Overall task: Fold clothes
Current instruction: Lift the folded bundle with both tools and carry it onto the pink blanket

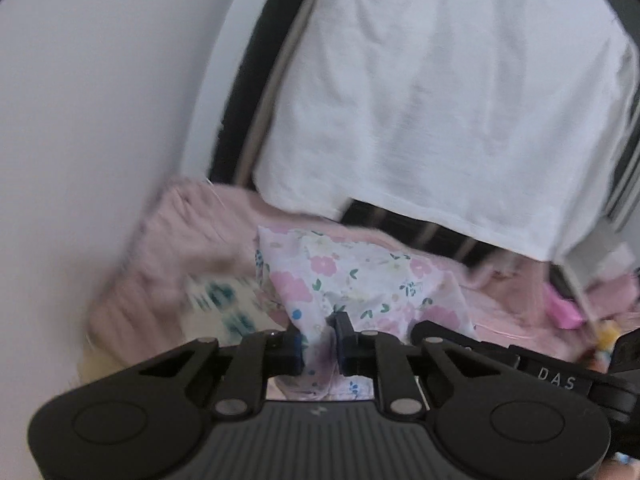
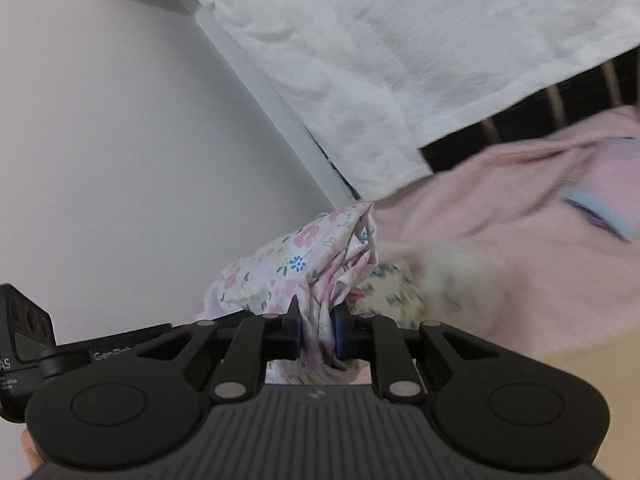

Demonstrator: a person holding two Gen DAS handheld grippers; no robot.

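A white garment with pink and blue flowers [image 1: 352, 276] hangs bunched between both grippers, above a pink bed cover [image 1: 188, 240]. My left gripper [image 1: 319, 346] is shut on one part of the floral garment. My right gripper [image 2: 317, 334] is shut on another bunched part of it [image 2: 280, 272]. The right gripper's body shows at the lower right of the left wrist view [image 1: 560, 372]. A cream cloth with teal print [image 1: 224, 304] lies on the bed below the garment, also in the right wrist view [image 2: 392, 292].
A white towel [image 1: 440, 92] hangs over the dark slatted bed frame [image 1: 400, 220] behind. A white wall [image 1: 100, 120] stands at the left. A bright pink item [image 1: 564, 312] lies on the bed at the right. A blue strip [image 2: 600, 212] lies on the pink cover.
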